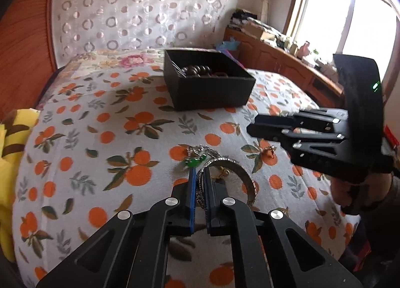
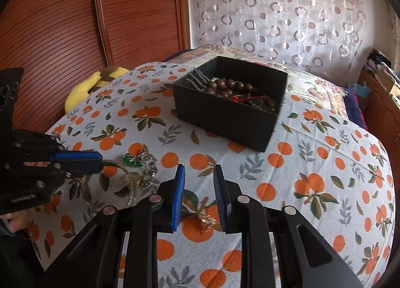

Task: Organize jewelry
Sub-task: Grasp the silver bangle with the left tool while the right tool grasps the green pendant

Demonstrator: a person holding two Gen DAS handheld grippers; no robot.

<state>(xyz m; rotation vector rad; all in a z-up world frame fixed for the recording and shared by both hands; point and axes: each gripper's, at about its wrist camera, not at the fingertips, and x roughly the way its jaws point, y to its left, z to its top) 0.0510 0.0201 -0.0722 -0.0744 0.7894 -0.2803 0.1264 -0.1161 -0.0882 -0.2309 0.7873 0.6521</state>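
My left gripper (image 1: 198, 175) is shut on a silver bangle (image 1: 232, 170) that lies on the orange-print bedspread; it also shows in the right wrist view (image 2: 100, 160). Beside the bangle lie a green jade pendant (image 1: 192, 161) on a silver chain (image 2: 150, 170) and a gold ring (image 2: 135, 179). A black box (image 1: 207, 80) holding brown wooden beads (image 2: 227, 88) stands farther back. My right gripper (image 2: 198, 178) is open and hovers over a small gold earring (image 2: 206, 219); it also shows in the left wrist view (image 1: 252, 124).
A yellow plush toy (image 2: 85, 83) lies at the bed's left edge by the wooden headboard (image 2: 75, 20). A wooden cabinet with clutter (image 1: 275, 45) runs under the window on the right. A patterned curtain (image 1: 140, 5) hangs behind the bed.
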